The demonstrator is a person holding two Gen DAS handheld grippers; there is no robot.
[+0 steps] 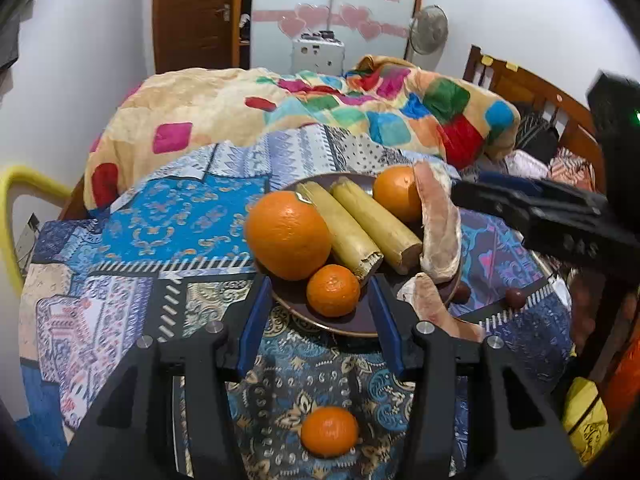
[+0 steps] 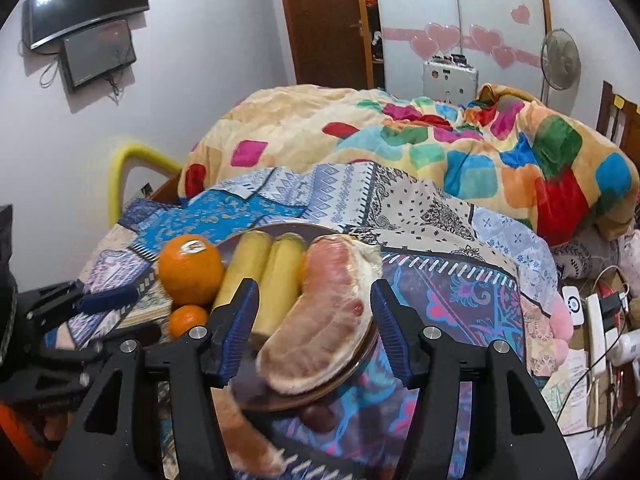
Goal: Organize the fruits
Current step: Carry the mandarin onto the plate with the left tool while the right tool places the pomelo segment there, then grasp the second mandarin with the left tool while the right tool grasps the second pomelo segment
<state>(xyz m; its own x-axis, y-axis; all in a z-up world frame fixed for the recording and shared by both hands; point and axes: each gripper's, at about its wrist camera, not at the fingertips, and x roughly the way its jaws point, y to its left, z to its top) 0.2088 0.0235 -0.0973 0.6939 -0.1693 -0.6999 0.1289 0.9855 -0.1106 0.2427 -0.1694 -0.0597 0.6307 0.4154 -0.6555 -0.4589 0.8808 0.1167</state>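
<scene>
Plate [image 1: 360, 326]: large orange [image 1: 287, 235], pomelo segment [image 2: 328, 312]. My left gripper [image 1: 320, 304] and right gripper [image 2: 314, 320] both apart, empty. Mandarin [image 1: 329, 431] off plate, on bedspread [image 1: 160, 216].

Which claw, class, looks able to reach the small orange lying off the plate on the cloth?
Probably the left claw: it is open, and the small orange lies bare on the cloth just below its fingers, with nothing over it. It would need to draw back slightly. The right claw faces the pomelo segment.

The bed [image 1: 132, 216], under patchwork batik cloth, carries a brown plate [image 1: 360, 326], a loose mandarin [image 1: 329, 431] at lower centre, and a blanket [image 1: 320, 112] behind.
</scene>
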